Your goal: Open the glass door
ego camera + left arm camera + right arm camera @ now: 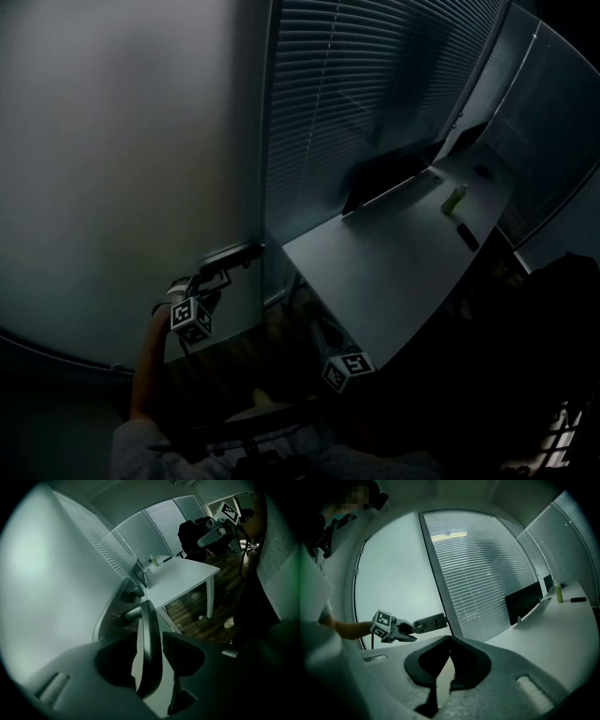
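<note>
The frosted glass door (112, 187) fills the left of the head view, with a dark lever handle (230, 255) at its right edge. My left gripper (214, 279) is at the free end of that handle. In the left gripper view the handle (146, 616) runs between the jaws of the left gripper (150, 641), and a thin light gap shows beside the right jaw, so it is open. The right gripper view shows the left gripper (407, 629) around the handle's (430, 622) tip. My right gripper (450, 638) hangs back from the door, shut and empty.
A dark door post (265, 141) separates the door from a wall of slatted blinds (375, 94). A white table (394, 272) stands close on the right, bearing a monitor (389, 173), a small bottle (455, 199) and a dark flat object (467, 236). The floor is wooden.
</note>
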The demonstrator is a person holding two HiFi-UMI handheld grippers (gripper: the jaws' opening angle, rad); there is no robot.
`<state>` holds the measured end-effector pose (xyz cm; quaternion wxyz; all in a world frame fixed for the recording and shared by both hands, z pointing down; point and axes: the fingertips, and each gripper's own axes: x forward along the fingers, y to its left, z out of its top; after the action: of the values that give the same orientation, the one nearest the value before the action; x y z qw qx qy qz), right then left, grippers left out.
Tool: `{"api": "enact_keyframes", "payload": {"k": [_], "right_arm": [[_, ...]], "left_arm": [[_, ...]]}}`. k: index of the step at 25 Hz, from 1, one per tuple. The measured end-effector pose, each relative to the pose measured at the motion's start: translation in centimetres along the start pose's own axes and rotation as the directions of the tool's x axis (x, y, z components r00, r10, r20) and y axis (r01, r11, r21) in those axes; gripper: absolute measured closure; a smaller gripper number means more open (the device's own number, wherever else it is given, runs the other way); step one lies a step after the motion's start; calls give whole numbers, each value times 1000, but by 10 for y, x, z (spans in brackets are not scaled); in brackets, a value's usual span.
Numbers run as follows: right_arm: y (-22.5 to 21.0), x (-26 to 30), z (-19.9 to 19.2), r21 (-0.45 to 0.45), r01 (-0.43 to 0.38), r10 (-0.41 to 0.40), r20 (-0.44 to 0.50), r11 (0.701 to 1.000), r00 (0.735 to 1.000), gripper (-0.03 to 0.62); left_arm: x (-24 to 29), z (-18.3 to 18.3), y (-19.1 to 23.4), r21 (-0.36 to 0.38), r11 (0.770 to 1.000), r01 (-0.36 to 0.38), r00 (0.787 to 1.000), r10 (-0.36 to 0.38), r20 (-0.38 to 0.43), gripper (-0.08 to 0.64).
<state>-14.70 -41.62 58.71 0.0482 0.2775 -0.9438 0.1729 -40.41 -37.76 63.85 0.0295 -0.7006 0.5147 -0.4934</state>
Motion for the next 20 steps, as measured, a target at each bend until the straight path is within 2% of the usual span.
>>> {"api": "enact_keyframes", "payload": {"k": [7, 10, 14, 20], "right_arm": [[-2, -3, -6, 8, 42, -42, 3, 999, 999, 591], [-2, -7, -7, 13, 52, -52, 1, 999, 999, 591], [-6, -12, -13, 13, 69, -69, -5, 998, 998, 591], [-4, -16, -17, 31, 82, -81, -5, 996, 997, 591]], "left_arm": [[12, -2, -10, -1, 998, 58, 998, -58, 11, 404], [15, -4, -5, 2, 1000, 22, 1000, -22, 17, 476], [13, 1, 1, -8, 1000, -15, 999, 16, 42, 508], [12, 1, 2, 68, 997, -46, 998, 42, 54, 537]]}}
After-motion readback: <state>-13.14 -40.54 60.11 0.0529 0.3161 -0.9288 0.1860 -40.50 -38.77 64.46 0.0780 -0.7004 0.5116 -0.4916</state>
